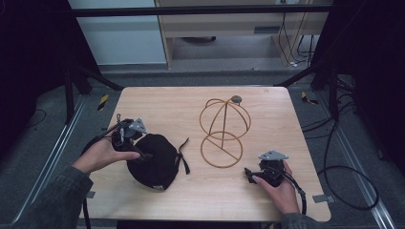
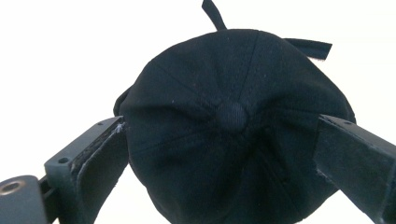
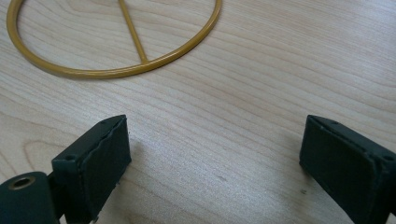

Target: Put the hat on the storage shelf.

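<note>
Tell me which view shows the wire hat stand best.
High view: the whole gold wire stand shows, its ring base flat on the table and its dome upright. The right gripper view catches part of the base ring.

The left hand [image 1: 102, 153] holds the left gripper [image 1: 143, 153] over the near-left part of the cap [image 1: 155, 162], its jaws spread wide on either side of the crown. The left forearm, in a grey sleeve, slants up to it from the cap's near-left. The right hand [image 1: 279, 191] holds the right gripper [image 1: 248, 174] low, well to the cap's right, jaws wide apart and pointing toward it.
</note>
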Demonstrator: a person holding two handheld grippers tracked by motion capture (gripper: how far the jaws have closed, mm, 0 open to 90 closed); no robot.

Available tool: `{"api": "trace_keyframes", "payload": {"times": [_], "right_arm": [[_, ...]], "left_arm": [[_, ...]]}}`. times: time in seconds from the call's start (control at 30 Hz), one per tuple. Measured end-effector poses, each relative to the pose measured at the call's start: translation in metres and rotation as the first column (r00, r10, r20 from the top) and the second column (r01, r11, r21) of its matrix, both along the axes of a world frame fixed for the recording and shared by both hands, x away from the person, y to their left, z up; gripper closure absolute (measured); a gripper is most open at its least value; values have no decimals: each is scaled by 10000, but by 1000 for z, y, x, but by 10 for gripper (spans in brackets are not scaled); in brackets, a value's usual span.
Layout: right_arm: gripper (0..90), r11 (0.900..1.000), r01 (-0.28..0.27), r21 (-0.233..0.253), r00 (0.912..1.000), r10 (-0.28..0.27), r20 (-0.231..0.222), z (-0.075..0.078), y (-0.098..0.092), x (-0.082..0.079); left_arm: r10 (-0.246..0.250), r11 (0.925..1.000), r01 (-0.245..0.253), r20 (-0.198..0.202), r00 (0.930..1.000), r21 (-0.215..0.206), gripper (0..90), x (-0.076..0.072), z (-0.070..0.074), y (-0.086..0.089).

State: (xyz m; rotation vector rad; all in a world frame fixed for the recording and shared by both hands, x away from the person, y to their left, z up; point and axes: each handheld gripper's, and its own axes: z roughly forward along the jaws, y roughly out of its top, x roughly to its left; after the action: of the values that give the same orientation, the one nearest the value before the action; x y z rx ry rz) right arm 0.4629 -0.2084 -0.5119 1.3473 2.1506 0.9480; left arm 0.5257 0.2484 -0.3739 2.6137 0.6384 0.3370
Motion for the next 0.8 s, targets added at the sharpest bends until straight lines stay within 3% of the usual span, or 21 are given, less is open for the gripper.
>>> {"api": "trace_keyframes", "payload": {"times": [0.17, 0.43, 0.8], "right_arm": [[89, 10000, 0, -1, 10000, 0, -2, 0, 0, 0], [89, 10000, 1, -1, 10000, -1, -2, 0, 0, 0], [89, 10000, 0, -4, 10000, 0, 0, 0, 0, 0]], "left_arm": [[-107, 9996, 108, -54, 9999, 251, 38, 3, -2, -4], [7, 9997, -4, -146, 9999, 250, 66, 8, -7, -5], [-70, 9995, 81, -375, 9993, 291, 172, 8, -12, -5]]}}
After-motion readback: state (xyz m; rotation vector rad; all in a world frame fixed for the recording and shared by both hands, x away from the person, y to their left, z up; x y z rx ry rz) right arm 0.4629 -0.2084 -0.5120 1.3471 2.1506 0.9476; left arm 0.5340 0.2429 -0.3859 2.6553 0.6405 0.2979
